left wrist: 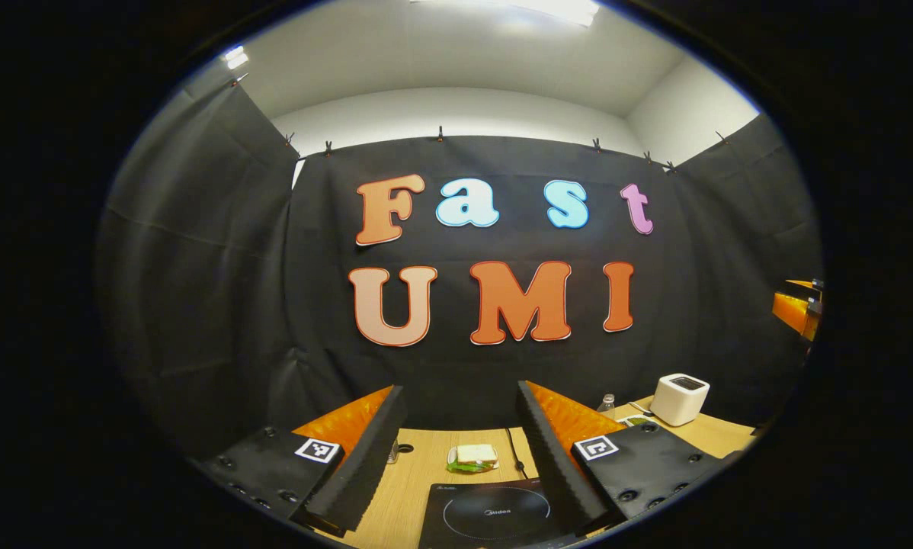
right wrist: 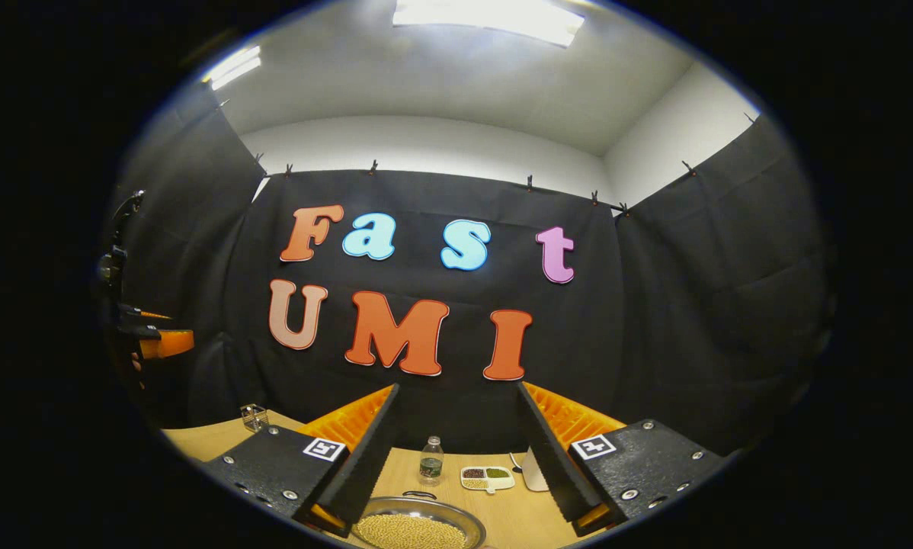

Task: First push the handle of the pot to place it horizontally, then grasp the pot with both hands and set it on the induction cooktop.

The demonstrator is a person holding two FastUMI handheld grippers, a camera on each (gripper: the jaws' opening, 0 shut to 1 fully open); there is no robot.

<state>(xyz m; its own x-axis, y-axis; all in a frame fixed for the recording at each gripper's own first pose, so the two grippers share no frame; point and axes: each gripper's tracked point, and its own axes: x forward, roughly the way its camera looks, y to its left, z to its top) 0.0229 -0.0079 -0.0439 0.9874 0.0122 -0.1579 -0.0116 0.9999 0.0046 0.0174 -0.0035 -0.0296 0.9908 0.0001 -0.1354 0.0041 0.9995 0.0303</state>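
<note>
At the bottom of each view, left gripper (left wrist: 460,457) and right gripper (right wrist: 456,457) jaws stand spread, holding nothing; lower the right toward the pot (right wrist: 418,526), whose handle cannot be made out.

The wooden table (left wrist: 426,488) carried an induction cooktop (left wrist: 494,518) between the left gripper's fingers, a sandwich (left wrist: 473,457) beyond it, and a white appliance (left wrist: 679,398) farther right.

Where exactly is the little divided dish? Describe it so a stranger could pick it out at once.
In the right gripper view, start at the wooden table under the black cloth wall. Behind the metal pot of pale beans stands a small water bottle; the divided dish lies just right of it. It alone is a flat white tray with separate compartments of differently coloured grains.
</note>
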